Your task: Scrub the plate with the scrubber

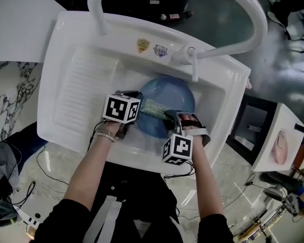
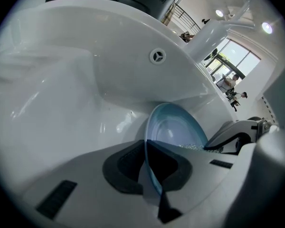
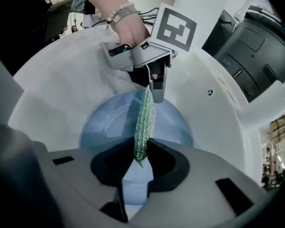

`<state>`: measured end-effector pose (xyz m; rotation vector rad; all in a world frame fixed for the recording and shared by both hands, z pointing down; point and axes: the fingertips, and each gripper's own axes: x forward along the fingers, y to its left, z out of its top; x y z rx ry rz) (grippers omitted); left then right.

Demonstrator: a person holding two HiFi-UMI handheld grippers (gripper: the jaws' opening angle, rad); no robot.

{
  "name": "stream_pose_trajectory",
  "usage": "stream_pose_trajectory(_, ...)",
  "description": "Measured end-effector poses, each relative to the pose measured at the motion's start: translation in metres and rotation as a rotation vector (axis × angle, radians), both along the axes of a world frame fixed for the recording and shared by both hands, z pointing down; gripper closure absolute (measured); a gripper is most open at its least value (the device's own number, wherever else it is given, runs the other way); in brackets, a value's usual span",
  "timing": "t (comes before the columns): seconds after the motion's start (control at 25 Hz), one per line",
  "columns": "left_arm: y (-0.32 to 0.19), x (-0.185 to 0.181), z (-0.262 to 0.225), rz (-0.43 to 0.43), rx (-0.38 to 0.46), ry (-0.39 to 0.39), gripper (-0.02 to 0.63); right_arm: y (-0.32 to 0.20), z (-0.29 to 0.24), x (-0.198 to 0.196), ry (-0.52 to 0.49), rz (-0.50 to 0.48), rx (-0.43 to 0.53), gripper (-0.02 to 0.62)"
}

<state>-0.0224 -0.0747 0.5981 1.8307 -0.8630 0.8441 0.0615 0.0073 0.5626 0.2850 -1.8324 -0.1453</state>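
A light blue plate point(image 1: 168, 96) stands tilted in the basin of the white sink point(image 1: 220, 92). My left gripper point(image 1: 137, 111) is shut on the plate's left rim; in the left gripper view the rim point(image 2: 147, 151) runs edge-on between the pads of the gripper point(image 2: 150, 174). My right gripper point(image 1: 170, 117) is shut on a green sparkly scrubber point(image 1: 154, 107), which lies flat across the plate's face. In the right gripper view the scrubber point(image 3: 145, 120) reaches from my right gripper point(image 3: 141, 161) over the plate point(image 3: 107, 125) up to the left gripper point(image 3: 153, 90).
A white arched faucet point(image 1: 194, 61) stands over the basin's far side. A ribbed drainboard point(image 1: 83, 92) lies left of the basin. The basin wall carries an overflow hole point(image 2: 156, 56). Cables point(image 1: 43, 171) trail on the floor.
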Motion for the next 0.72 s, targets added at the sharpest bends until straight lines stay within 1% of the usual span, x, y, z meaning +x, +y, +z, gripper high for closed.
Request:
stream_pose_trajectory(0.24,0.0,-0.001,0.0,-0.001,-0.003,0.0,0.592,0.018,0.001,-0.01,-0.014,-0.131,-0.044,0.508)
stream_pose_trajectory(0.4,0.0,-0.001,0.001,-0.001,-0.002,0.001,0.592,0.036,0.002,-0.01,0.001,-0.206,-0.101,0.508)
stream_pose_trajectory(0.56,-0.001,-0.001,0.001,0.0,-0.003,0.001,0.592,0.056,-0.001,-0.008,0.01,-0.237,-0.191,0.508)
stream_pose_trajectory(0.72,-0.001,-0.001,0.001,-0.001,-0.002,0.006,0.592,0.073,-0.002,0.0,0.029,-0.237,-0.264,0.508)
